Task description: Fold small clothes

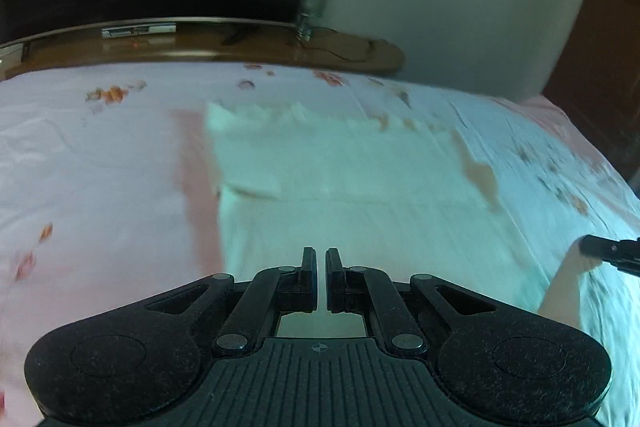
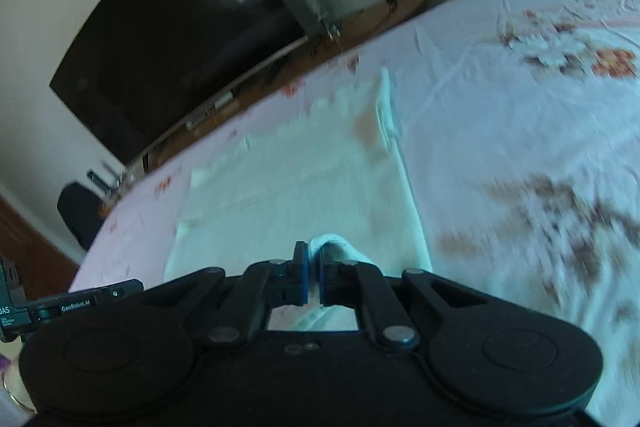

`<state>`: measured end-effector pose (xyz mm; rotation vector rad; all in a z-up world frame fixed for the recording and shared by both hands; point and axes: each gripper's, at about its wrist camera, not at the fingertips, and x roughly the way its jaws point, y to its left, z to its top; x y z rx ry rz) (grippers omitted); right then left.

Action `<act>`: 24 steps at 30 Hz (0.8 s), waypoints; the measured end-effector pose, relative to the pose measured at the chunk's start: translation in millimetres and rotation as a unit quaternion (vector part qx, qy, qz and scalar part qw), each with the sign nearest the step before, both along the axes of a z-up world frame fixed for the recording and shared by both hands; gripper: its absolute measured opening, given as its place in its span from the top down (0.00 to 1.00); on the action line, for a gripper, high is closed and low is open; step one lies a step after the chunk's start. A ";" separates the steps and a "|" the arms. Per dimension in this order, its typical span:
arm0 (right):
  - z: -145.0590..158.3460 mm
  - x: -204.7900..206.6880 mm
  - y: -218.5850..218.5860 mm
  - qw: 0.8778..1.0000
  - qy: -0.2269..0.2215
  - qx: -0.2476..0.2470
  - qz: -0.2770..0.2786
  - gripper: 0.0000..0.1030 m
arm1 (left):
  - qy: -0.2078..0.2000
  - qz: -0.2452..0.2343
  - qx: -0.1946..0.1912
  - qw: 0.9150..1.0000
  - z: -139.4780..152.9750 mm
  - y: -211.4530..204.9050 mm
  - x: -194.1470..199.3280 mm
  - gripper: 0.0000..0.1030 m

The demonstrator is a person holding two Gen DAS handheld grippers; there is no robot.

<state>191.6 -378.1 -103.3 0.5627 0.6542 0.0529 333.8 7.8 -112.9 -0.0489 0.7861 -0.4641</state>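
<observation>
A pale, ribbed knit garment is spread flat on a bed covered by a pink floral sheet. The left gripper is seen clenched above the garment's near edge, nothing visible between its jaws. A soft fold of the garment is pinched in the right gripper. A dark curved television is seen beyond the bed.

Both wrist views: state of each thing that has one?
white garment: spread flat on the bed, near edge lifted into a fold
left gripper: shut, nothing visibly pinched
right gripper: shut on white garment's fold
TV: screen dark
bedsheet: lying wrinkled
</observation>
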 end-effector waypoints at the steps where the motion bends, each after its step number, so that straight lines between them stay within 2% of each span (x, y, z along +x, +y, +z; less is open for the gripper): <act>1: 0.4 11.4 -2.2 1.000 -0.005 0.001 -0.002 0.94 | 0.004 0.000 0.003 1.000 -2.8 -3.0 10.4 0.96; 4: -6.5 46.2 -5.6 1.000 0.010 -0.021 0.004 0.94 | 0.037 -0.049 0.015 0.998 -11.4 -14.7 28.2 0.95; 6: -17.7 63.0 -11.0 0.999 0.034 -0.035 0.000 0.94 | 0.049 -0.078 0.051 0.994 -20.8 -28.3 29.5 0.95; 8: -29.3 77.9 -18.1 0.998 0.052 -0.033 -0.008 0.94 | 0.070 -0.083 0.068 0.992 -32.7 -33.6 33.8 0.95; 10: -39.0 93.6 -21.1 0.997 0.074 -0.025 -0.005 0.92 | 0.098 -0.081 0.059 0.990 -41.2 -34.8 37.0 0.95; 11: -42.3 97.8 -22.1 0.997 0.081 -0.018 0.001 0.85 | 0.110 -0.087 0.052 0.989 -44.3 -33.9 35.2 0.95; 12: -41.6 98.8 -21.8 0.996 0.085 -0.017 0.006 0.71 | 0.117 -0.097 0.051 0.987 -45.6 -33.5 32.9 0.95; 15: -32.7 86.1 -22.4 0.997 0.067 -0.040 0.030 0.58 | 0.131 -0.136 0.058 0.980 -47.4 -32.2 19.9 0.95; 18: -30.7 79.6 -24.1 0.994 0.068 -0.068 0.047 0.52 | 0.152 -0.155 0.052 0.975 -53.4 -29.1 7.5 0.95; 24: -45.5 79.9 -5.8 0.984 0.094 -0.120 0.087 0.52 | 0.157 -0.161 0.043 0.974 -54.7 -28.5 -21.6 0.95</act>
